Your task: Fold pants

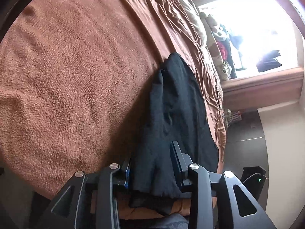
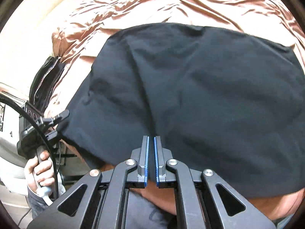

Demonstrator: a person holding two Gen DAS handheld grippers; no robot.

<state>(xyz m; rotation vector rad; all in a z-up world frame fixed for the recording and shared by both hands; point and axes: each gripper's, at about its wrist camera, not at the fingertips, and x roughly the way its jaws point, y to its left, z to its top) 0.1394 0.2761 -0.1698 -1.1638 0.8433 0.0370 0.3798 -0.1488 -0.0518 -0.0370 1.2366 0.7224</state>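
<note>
Black pants (image 2: 209, 95) lie folded in a wide flat slab on the brown bed cover (image 2: 190, 3). In the right wrist view my right gripper (image 2: 151, 143) hovers over their near edge, its blue-padded fingers (image 2: 146, 152) together with no cloth pinched. At the left, a hand (image 2: 41, 168) holds my left gripper (image 2: 61, 123) at the pants' left corner. In the left wrist view that left gripper (image 1: 151, 162) stands with jaws apart. The edge of the pants (image 1: 171, 105) lies loose between its fingers (image 1: 176, 156), and the pads do not squeeze it.
A fuzzy brown blanket (image 1: 76, 66) covers most of the bed. A black zipped bag (image 2: 45, 76) sits at the bed's left edge. Beyond the bed are a bright window (image 1: 257, 28), a heap of clothes (image 1: 221, 47), dark floor (image 1: 246, 133) and a black device (image 1: 253, 177).
</note>
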